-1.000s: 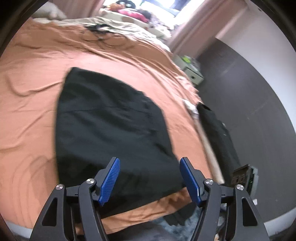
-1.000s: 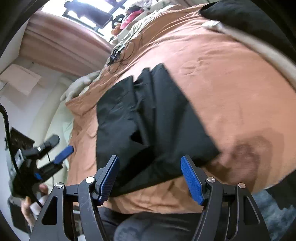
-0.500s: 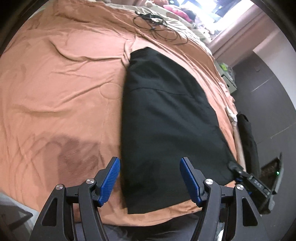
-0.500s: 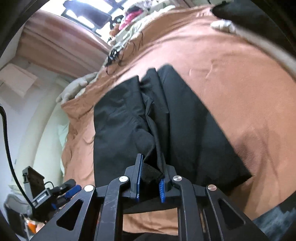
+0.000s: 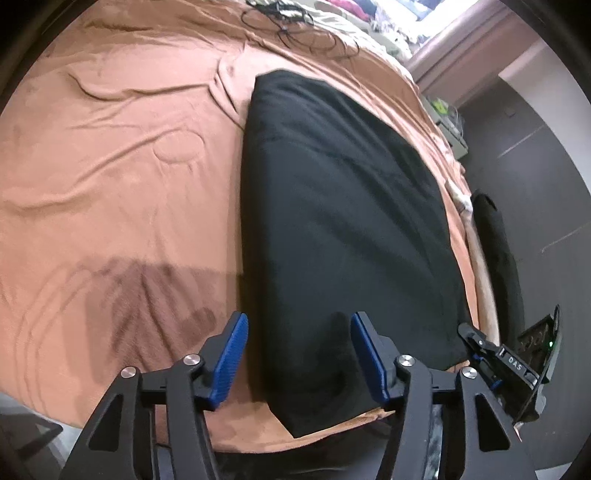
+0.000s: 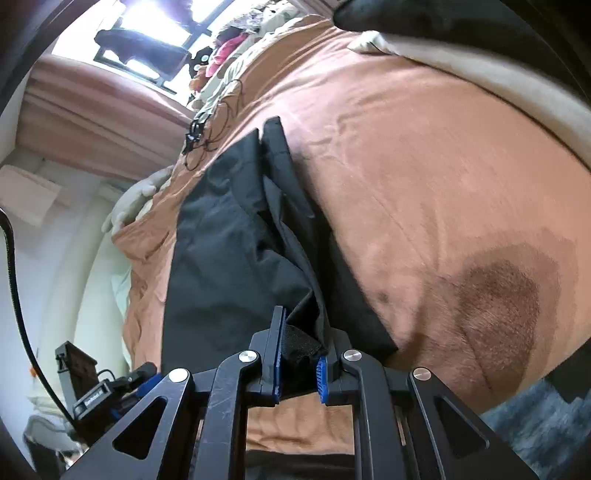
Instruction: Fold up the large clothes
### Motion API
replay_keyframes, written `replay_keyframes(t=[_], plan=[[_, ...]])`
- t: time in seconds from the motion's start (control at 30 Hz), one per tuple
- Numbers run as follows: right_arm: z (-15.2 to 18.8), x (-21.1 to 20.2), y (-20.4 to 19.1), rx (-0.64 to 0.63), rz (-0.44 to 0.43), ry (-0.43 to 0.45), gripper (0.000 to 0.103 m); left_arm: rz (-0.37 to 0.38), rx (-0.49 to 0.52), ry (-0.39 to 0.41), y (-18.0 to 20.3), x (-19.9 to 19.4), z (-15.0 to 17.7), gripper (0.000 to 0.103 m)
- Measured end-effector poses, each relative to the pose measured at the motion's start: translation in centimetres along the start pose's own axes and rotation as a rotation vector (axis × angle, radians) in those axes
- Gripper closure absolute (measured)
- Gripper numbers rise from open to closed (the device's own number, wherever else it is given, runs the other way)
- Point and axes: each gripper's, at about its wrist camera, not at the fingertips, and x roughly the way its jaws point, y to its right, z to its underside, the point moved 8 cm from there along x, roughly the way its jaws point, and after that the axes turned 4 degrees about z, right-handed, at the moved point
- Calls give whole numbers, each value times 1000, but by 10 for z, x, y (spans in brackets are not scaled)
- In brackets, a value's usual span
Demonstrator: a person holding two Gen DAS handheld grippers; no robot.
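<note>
Flat on the orange sheet [image 5: 122, 177] lies the black garment [image 5: 343, 229]. Right gripper [image 6: 298, 360] is clenched on a bunched near corner. Left gripper [image 5: 297, 354], jaws just closing but not pressing, straddles the garment's near edge.

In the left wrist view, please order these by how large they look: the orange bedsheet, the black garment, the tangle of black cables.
1. Orange bedsheet, fills most of the view.
2. Black garment, a wide dark panel on the sheet.
3. Black cables, smallest; they lie farthest away, which shrinks them.
</note>
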Motion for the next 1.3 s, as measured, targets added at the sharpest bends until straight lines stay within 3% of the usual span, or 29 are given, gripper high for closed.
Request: replay_keyframes(t=[0.03, 0.1, 0.2, 0.23, 0.27, 0.33, 0.5, 0.53, 0.57, 0.6, 0.67, 0.73, 0.77, 0.93, 1.23, 1.3], plan=[[1, 2, 2, 4, 2, -2, 89, -9, 1, -14, -2, 4, 4, 52], [3, 2, 4, 6, 8, 0, 89, -2, -9, -29, -4, 7, 8, 53], [1, 0, 7, 2, 22, 4, 78, 5, -25, -34, -8, 7, 12, 53], [0, 1, 6, 0, 29, 2, 67, 8, -28, -36, -8, 8, 13, 55], [-1, 0, 9, -6, 61, 1, 48, 10, -30, -39, -7, 8, 14, 56], [-4, 1, 13, -28, 113, 1, 30, -4, -32, -36, -5, 10, 15, 56], [-4, 8, 17, -45, 74, -33, 30, -20, -37, -32, -2, 12, 17, 56], [-4, 8, 17, -38, 57, -34, 37, -30, -30, -32, -1, 12, 18, 56], [-3, 10, 15, -28, 20, -47, 51, -36, -22, -34, -1, 13, 19, 56], [-2, 10, 16, -26, 16, -50, 53, -45, -8, -39, 0, 14, 20, 56], [0, 8, 14, -43, 16, -40, 73, -44, 1, -36, 1, 14, 20, 56], [4, 3, 8, -58, -1, -34, 79, -50, 9, -26, 2, 11, 19, 72], [6, 1, 5, -65, -8, -34, 81, -53, 12, -22, 2, 9, 19, 75], [25, -5, -6, -71, -41, -61, 83, -83, 66, 0, 5, -7, 17, 82], [60, -11, -22, -130, -77, -136, 82, -113, 102, -2, -8, -33, 23, 82], [59, -8, -22, -173, -27, -135, 73, -118, 104, -16, -10, -32, 25, 79]])
